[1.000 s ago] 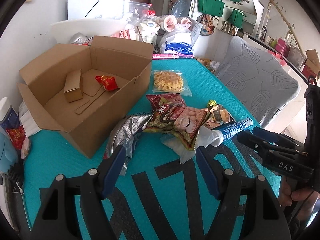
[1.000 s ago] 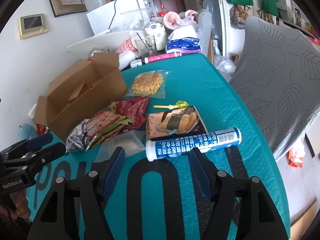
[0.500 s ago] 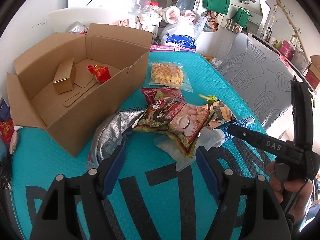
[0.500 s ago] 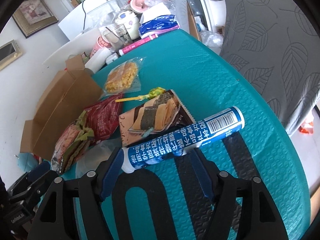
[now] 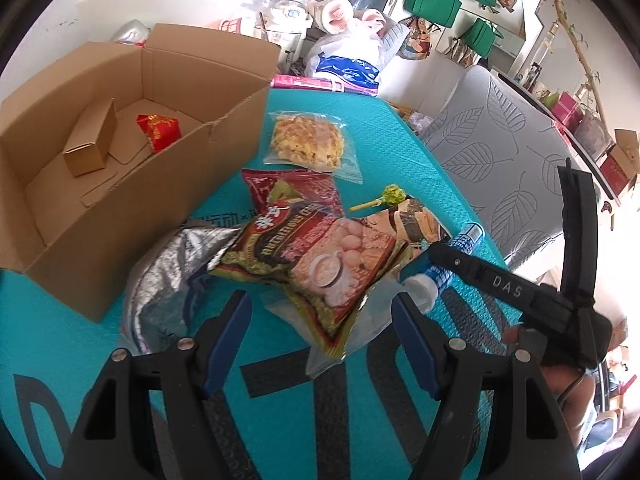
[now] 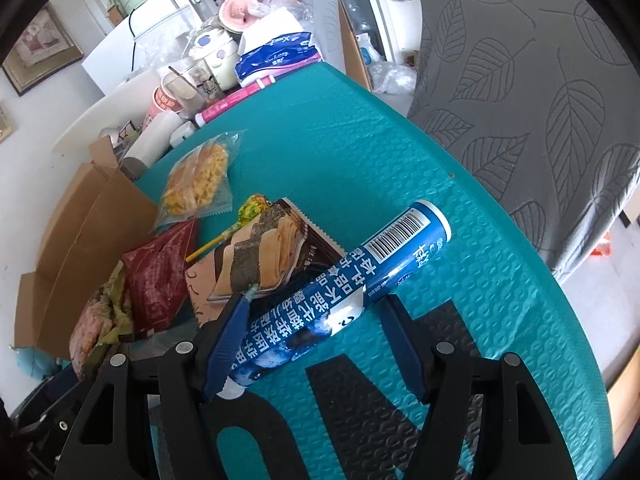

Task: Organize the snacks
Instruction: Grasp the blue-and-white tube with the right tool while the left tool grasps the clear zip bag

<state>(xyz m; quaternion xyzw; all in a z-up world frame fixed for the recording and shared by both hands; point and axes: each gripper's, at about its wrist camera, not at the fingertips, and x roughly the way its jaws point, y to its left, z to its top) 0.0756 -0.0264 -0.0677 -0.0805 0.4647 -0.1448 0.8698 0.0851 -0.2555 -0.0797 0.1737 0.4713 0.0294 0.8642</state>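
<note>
Blue tube (image 6: 340,292) between closing right tool (image 6: 316,340) jaws, possibly touching.

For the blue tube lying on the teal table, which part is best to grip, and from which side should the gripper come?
Grip the blue tube across its round body, near the middle, coming down from above. It lies flat on the teal table, so the sides are free. The right gripper already straddles it, jaws closing.
</note>
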